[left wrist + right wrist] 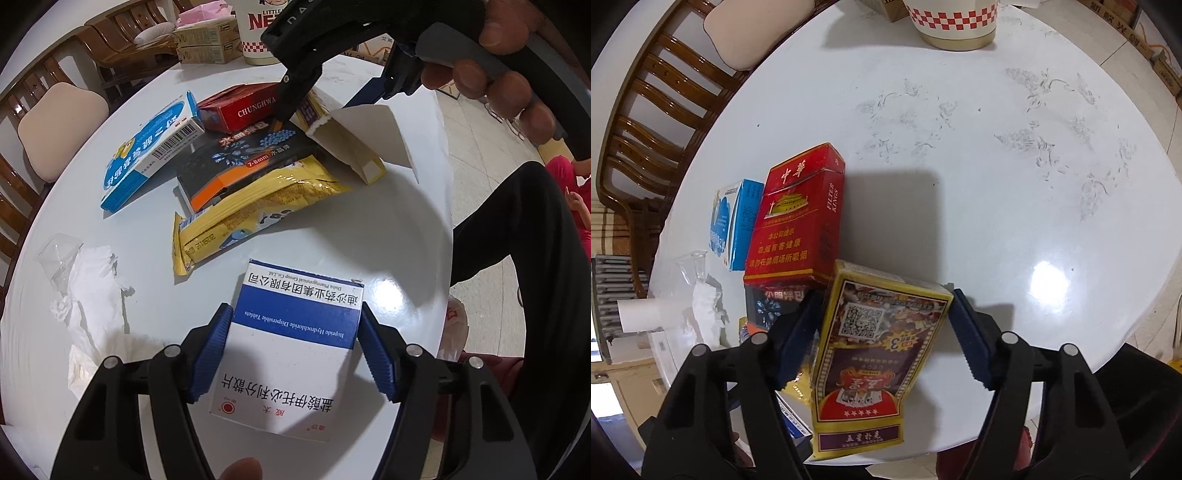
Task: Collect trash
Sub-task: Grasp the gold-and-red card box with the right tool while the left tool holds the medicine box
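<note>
Two grippers, one box each. Left gripper (pixel 293 354): fingers pinching the blue-and-white medicine box (pixel 291 343) above the near edge of the white bench (pixel 376 229). Right gripper (pixel 882 339): fingers pinching the yellow card box (pixel 871 354), tilted, just beside the red cigarette pack (pixel 798 218). Yellow wrapper (pixel 240 214), black box (pixel 243 158), crumpled tissue (pixel 92 291) lying on the bench.

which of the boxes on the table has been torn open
The yellow playing-card box by the right gripper: its end is ripped, showing a pale bare inside. The red Chunghwa pack and blue medicine box look closed.
</note>
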